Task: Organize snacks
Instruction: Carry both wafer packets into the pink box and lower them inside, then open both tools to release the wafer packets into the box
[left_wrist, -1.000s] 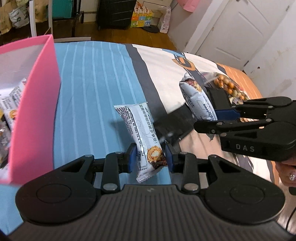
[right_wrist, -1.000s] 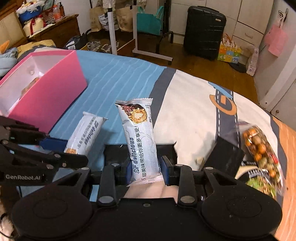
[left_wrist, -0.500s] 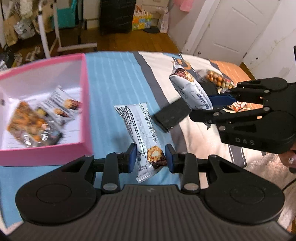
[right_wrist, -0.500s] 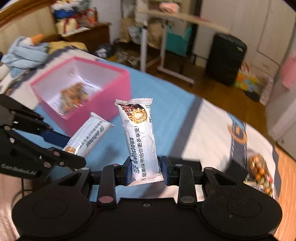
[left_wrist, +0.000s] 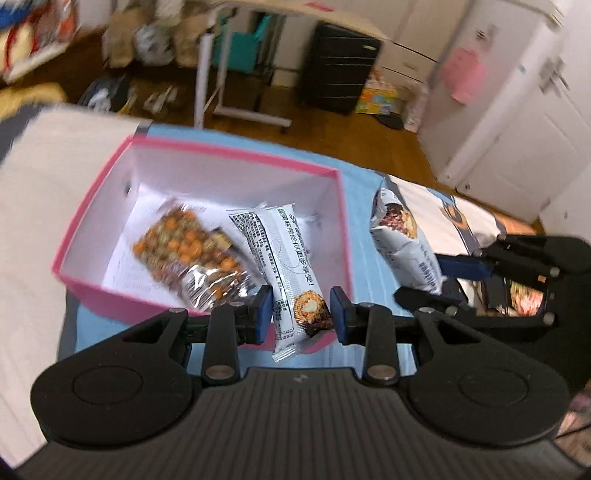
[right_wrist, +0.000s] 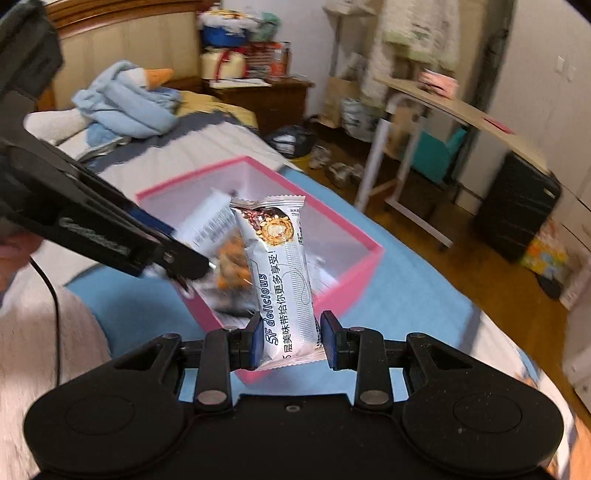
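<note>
My left gripper (left_wrist: 297, 314) is shut on a white snack bar wrapper (left_wrist: 284, 258), held over the near wall of the pink box (left_wrist: 207, 155). A bag of orange-green peas (left_wrist: 188, 251) lies inside the box on a paper sheet. To the right, my right gripper (left_wrist: 424, 286) holds a second white bar (left_wrist: 402, 236) just outside the box's right wall. In the right wrist view my right gripper (right_wrist: 291, 339) is shut on that bar (right_wrist: 280, 266), upright above the near corner of the pink box (right_wrist: 354, 273). The left gripper (right_wrist: 184, 266) reaches over the box from the left.
The box sits on a blue striped bedspread (right_wrist: 417, 291). More snack packs (left_wrist: 524, 299) lie on the bed at the right behind the right gripper. A white-legged table (right_wrist: 402, 122), a black suitcase (right_wrist: 513, 214) and a bundle of blue cloth (right_wrist: 122, 99) stand around the bed.
Both grippers have risen and swung left with their bars, from the open bedspread to over the pink box. The box's inside with the pea bag came into view.
</note>
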